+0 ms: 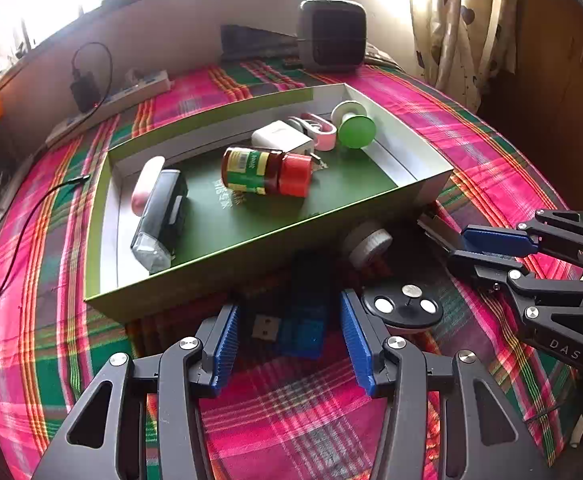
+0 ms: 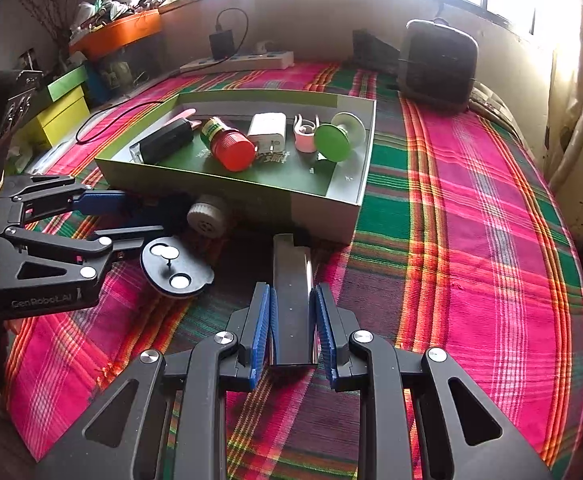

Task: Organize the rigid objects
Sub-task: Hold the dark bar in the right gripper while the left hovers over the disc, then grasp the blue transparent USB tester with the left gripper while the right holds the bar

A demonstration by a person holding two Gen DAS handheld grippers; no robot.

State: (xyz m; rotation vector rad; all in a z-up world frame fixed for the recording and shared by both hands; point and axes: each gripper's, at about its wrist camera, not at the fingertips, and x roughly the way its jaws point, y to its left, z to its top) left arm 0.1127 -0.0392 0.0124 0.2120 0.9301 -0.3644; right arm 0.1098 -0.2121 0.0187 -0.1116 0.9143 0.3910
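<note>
Between the fingers of the right gripper [image 2: 293, 322] stood a flat dark metal bar [image 2: 292, 300], and both blue pads pressed on its sides, so the gripper was clamped on it. The bar's far end reached beyond the fingertips toward the near wall of the box [image 2: 323, 210].

The left gripper [image 1: 289, 334] had its fingers spread apart and gripped nothing. In the gap between them, on the plaid cloth [image 1: 291, 408], lay a blue USB stick [image 1: 301, 332] with its metal plug near the left finger. Just beside the right finger lay a black disc [image 1: 405, 306] with 3 silver dots, and beyond it a white spool [image 1: 365, 244] against the box wall.

Further ahead of both grippers, inside the box, were a red-capped jar [image 1: 267, 172], a white charger [image 1: 281, 138], a green-topped knob [image 1: 355, 128], a pink clip [image 1: 323, 130], a black pack [image 1: 159, 220] and a pink tube [image 1: 145, 184].
</note>
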